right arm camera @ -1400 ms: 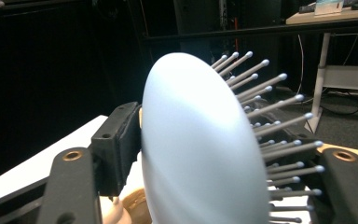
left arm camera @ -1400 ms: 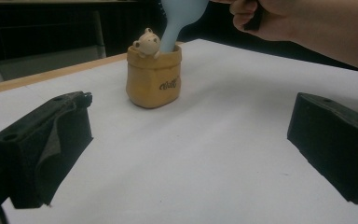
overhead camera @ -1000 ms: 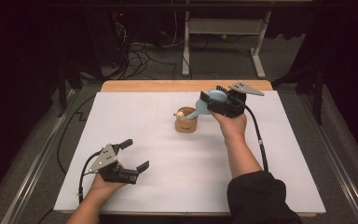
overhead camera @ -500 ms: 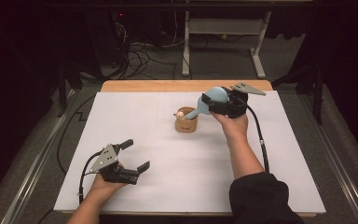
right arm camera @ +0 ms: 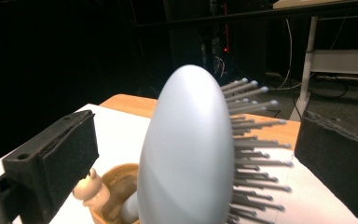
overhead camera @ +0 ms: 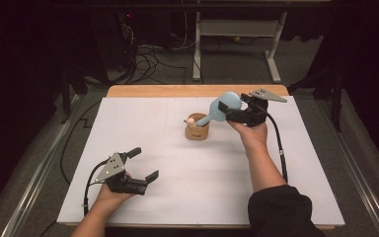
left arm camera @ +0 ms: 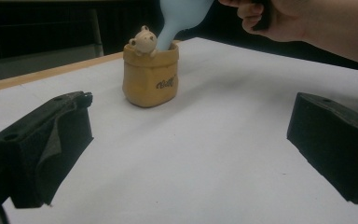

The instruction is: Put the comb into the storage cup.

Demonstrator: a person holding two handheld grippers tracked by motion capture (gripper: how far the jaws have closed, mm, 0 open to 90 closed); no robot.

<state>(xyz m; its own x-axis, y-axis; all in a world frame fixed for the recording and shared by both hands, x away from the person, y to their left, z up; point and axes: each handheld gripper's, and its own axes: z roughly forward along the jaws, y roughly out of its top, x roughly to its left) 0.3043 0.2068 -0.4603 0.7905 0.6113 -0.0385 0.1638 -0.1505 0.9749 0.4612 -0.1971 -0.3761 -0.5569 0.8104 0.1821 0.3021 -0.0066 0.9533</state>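
Between the earlier frames and this one, the right gripper (overhead camera: 233,107) had shifted only slightly, easing back from the brush (overhead camera: 222,106) while the left gripper (overhead camera: 139,165) kept its place near the front left of the table (overhead camera: 143,128). At the moment of inspection the brush was pale blue, with its handle end seated in the pot (overhead camera: 197,131) and its head leaning up and to the right, toward the right gripper. From the right gripper view the head (right arm camera: 186,149) stood between the two black jaws with its smooth back toward the camera and its bristles (right arm camera: 256,140) pointing right; a gap showed on each side, so the jaws were spread wide and gripped nothing, though whether a pad touched the bristle tips could not be told. The pot was tan, sack-shaped, with dark lettering on its side and a small cream figure (left arm camera: 144,39) at its rim, just beside the brush handle (left arm camera: 168,28). It stood upright on the white sheet (overhead camera: 177,168), toward the back centre. The left gripper rested low over the sheet, well apart from the pot, its jaws spread wide and empty, as the left gripper view confirmed. The right hand (left arm camera: 303,21) appeared at the upper right of that view, above and behind the pot.
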